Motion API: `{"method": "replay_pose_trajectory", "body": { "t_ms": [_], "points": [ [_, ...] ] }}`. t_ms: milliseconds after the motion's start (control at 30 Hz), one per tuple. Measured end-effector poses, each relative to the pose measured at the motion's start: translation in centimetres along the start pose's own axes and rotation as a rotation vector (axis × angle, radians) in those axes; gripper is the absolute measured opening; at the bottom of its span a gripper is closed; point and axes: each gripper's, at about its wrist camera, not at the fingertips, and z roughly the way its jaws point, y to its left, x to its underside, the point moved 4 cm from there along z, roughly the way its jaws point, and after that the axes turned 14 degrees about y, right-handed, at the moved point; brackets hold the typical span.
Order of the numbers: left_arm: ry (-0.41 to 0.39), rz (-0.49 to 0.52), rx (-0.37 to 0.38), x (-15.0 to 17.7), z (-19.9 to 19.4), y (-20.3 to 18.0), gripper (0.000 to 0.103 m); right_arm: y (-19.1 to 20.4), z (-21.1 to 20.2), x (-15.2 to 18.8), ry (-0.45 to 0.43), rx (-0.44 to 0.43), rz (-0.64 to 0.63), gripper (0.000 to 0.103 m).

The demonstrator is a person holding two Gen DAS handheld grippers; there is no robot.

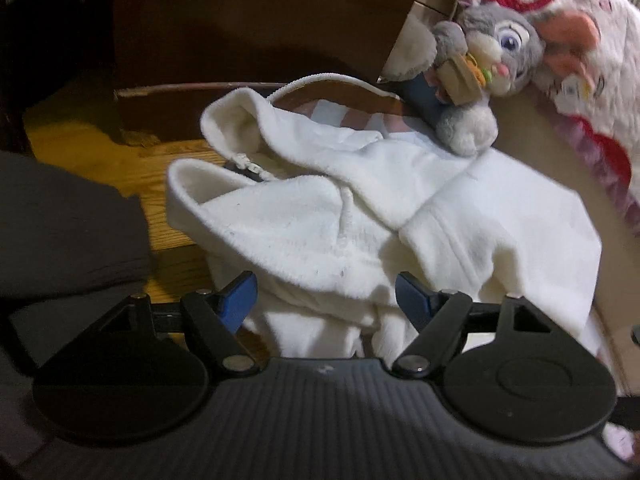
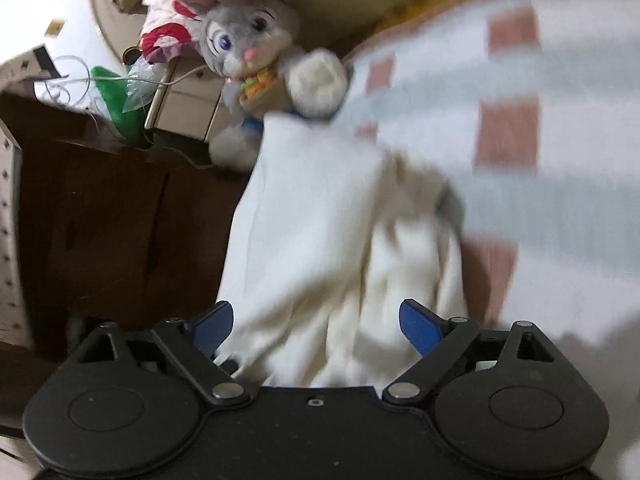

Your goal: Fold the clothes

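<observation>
white fleece zip garment [image 1: 360, 216] lay on a checked pink-and-white bedsheet [image 2: 520, 128], grey plush rabbit [image 1: 480, 64] beyond; left gripper [image 1: 326, 300] and right gripper [image 2: 316, 326] gaped wide around its folds.

One white garment [image 1: 360, 216], one plush rabbit [image 1: 488, 60] (grey), two tongs [image 1: 326, 300].

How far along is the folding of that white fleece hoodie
Early. Done: the white hoodie lies on the checked bedspread, one sleeve crossed over its front. In hand: nothing is clamped; the left gripper and right gripper are both open over bunched fabric. Left: the hood and lower edge look crumpled, so most folding remains.
</observation>
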Motion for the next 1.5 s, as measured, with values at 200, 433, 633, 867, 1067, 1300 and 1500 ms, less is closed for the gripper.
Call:
{"method": "replay_pose_trajectory", "body": {
  "t_ms": [200,433,633,867,1067,1300,1500],
  "points": [
    [-0.062,-0.031,0.075,-0.7,2.3,1.0,0.081,1.2,2.8,-7.0,-0.104,0.178,-0.093,0.095],
    [-0.014,0.043,0.208,-0.1,4.4,0.5,0.078,-2.8,9.3,-6.5,0.054,0.09,0.014,0.074],
    [0.086,0.167,0.284,1.0,4.5,-2.4,0.052,-2.1,7.0,-2.5,0.114,-0.114,0.037,0.052],
    [0.132,0.144,0.445,3.0,3.1,-4.1,0.05,-1.8,4.0,3.1,0.17,-0.207,0.075,0.051],
    [0.201,0.183,0.549,4.8,0.6,-5.5,0.05,-2.0,0.7,7.7,0.169,-0.387,0.169,0.051],
    [0.289,0.217,0.652,7.9,-1.5,-10.2,0.05,-3.0,-4.7,11.4,0.091,-0.505,0.246,0.048],
    [0.322,0.163,0.829,9.7,-3.7,-15.1,0.05,-4.5,-11.5,12.9,-0.002,-0.614,0.33,0.048]
  ]
}}
